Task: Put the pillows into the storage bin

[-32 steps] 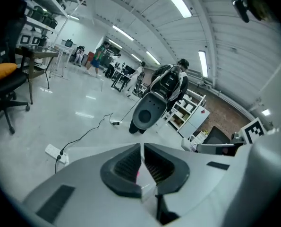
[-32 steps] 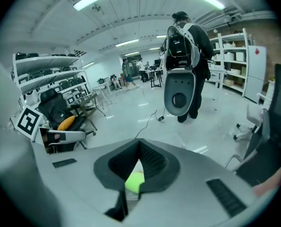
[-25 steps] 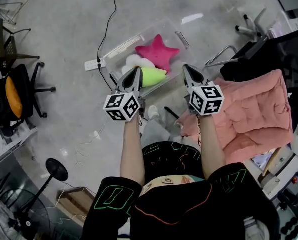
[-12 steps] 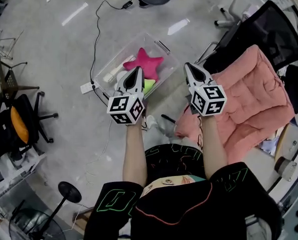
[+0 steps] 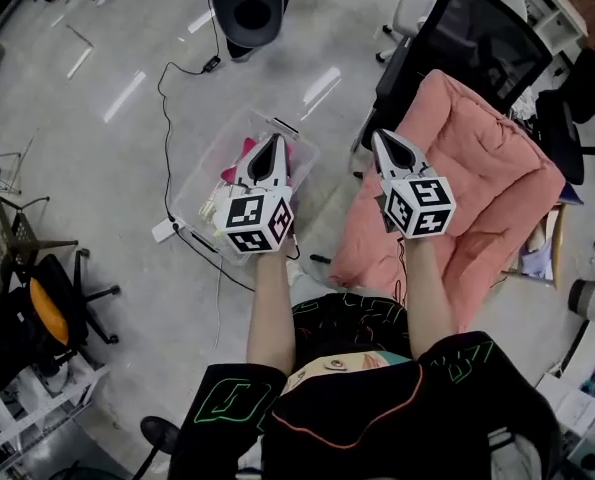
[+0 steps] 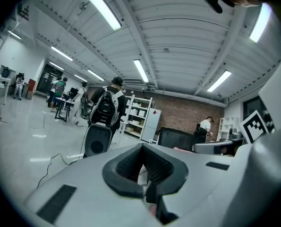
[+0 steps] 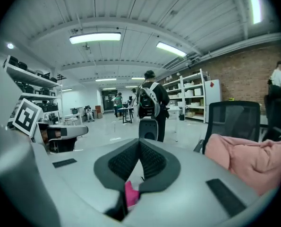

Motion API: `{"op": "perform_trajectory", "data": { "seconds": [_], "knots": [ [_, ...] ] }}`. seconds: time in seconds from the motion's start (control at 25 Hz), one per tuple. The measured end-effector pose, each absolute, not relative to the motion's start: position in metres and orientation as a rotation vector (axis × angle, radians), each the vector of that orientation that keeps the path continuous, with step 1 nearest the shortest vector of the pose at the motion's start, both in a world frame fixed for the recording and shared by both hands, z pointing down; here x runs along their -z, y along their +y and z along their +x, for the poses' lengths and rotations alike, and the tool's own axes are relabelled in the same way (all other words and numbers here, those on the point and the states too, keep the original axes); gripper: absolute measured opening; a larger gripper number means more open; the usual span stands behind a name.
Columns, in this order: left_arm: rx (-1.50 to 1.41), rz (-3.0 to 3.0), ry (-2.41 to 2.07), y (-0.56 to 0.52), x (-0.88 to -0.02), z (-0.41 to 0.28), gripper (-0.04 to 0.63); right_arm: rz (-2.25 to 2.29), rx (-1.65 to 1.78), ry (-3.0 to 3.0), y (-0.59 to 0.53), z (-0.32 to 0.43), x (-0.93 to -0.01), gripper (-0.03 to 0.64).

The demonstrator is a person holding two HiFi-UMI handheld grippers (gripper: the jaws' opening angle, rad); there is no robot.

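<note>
Left tongs [image 5: 273,148] and right tongs [image 5: 386,140] both pinched closed, nothing gripped. Pillows [image 5: 243,155] lie in the clear storage bin [image 5: 199,180] on the floor, under the left tongs. Pink quilted pad [image 5: 482,183] draped over the chair at right.

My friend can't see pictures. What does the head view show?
A person holds out two shut, empty grippers, the left gripper and right gripper. Below the left one, a clear plastic storage bin with a pink pillow inside sits on the grey floor; a big pink quilted cushion lies over a black chair at right.
</note>
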State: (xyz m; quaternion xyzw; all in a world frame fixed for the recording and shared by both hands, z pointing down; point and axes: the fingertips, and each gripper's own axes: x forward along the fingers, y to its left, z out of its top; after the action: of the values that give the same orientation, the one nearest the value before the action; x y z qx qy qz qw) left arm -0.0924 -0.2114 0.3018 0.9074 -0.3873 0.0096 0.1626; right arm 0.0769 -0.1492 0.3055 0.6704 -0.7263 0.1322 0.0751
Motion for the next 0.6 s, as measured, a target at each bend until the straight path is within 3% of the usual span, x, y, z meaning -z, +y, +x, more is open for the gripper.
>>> {"op": "perform_trajectory", "data": {
  "seconds": [0.6],
  "knots": [
    [0.0,2.898,-0.739,-0.137,-0.226,0.091,-0.007,2.414,-0.172,-1.938,-0.045,0.227,-0.226,0.003]
  ]
}}
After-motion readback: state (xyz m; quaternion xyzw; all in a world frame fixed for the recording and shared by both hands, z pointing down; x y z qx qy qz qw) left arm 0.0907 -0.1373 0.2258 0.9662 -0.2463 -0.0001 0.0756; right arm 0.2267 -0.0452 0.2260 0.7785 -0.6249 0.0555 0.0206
